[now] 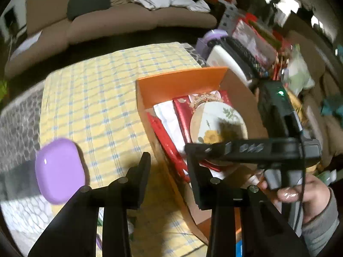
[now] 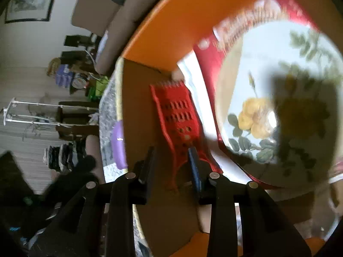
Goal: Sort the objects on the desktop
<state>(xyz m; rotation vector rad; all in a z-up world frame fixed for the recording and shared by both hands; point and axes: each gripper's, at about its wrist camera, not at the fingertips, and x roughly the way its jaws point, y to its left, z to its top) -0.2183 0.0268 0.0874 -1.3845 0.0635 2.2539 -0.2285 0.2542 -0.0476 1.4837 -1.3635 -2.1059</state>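
Fingers [image 2: 171, 165] astride blurred red grater [image 2: 173, 111]

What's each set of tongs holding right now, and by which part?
Nothing is gripped. Left tongs are empty. Right tongs straddle the handle end of the red grater in the orange box, open, gap showing beside one finger.

Dim room, patchy hard light, heavy fisheye

You get motion blur on the purple case [image 1: 60, 171] at eight o'clock; a hard shadow covers the flowered plate [image 2: 268, 98] at three o'clock, and both views bend and blacken at their edges.
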